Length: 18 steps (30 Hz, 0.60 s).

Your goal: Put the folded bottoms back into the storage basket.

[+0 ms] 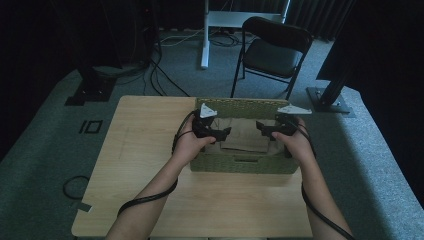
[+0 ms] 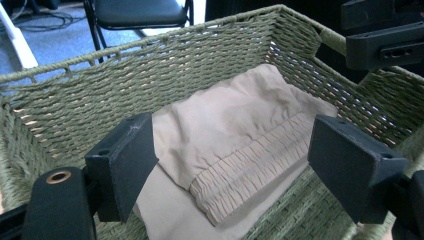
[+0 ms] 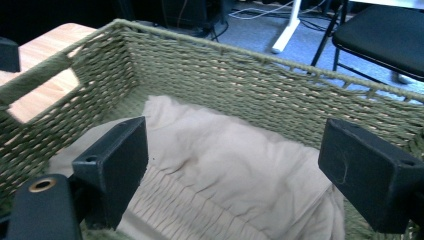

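We find one container on the wooden table [image 1: 135, 150]: a green woven basket [image 1: 240, 164]. Inside it lies a folded beige garment [image 2: 235, 135] with a gathered elastic band, resting flat on the basket floor. We hold the left gripper [image 1: 221, 134] and the right gripper [image 1: 264, 131] above the garment, facing each other. Both pairs of jaws stand wide apart, with nothing clamped between them.
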Each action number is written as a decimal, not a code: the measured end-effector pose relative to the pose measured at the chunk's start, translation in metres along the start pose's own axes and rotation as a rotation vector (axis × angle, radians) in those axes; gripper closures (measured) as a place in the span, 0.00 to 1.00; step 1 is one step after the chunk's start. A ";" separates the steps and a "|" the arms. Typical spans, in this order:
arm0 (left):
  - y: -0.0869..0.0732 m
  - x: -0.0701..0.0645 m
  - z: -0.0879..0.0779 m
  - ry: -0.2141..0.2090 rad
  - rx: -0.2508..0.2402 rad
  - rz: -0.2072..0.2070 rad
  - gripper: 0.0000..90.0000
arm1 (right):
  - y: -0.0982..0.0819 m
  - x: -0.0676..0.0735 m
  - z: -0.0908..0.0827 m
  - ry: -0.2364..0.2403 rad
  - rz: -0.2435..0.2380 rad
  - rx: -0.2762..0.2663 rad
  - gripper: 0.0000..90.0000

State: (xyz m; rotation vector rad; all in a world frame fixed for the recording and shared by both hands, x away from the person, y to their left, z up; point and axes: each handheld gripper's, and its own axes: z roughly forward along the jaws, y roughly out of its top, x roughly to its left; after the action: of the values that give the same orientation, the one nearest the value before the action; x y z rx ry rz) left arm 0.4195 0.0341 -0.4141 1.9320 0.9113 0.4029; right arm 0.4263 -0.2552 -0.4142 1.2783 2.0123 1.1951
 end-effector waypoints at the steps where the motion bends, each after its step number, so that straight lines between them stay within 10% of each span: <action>1: 0.000 -0.001 -0.002 -0.003 -0.003 0.000 0.22 | 0.000 0.001 -0.002 0.005 0.002 -0.004 0.14; 18: -0.007 -0.018 -0.026 -0.043 -0.057 0.027 0.22 | -0.007 0.028 -0.036 0.066 -0.046 -0.083 0.14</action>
State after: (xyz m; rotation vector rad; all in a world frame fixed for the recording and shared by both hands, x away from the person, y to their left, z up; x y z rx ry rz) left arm 0.3886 0.0390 -0.4047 1.8956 0.8383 0.3979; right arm 0.3829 -0.2470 -0.4003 1.1607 2.0049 1.3013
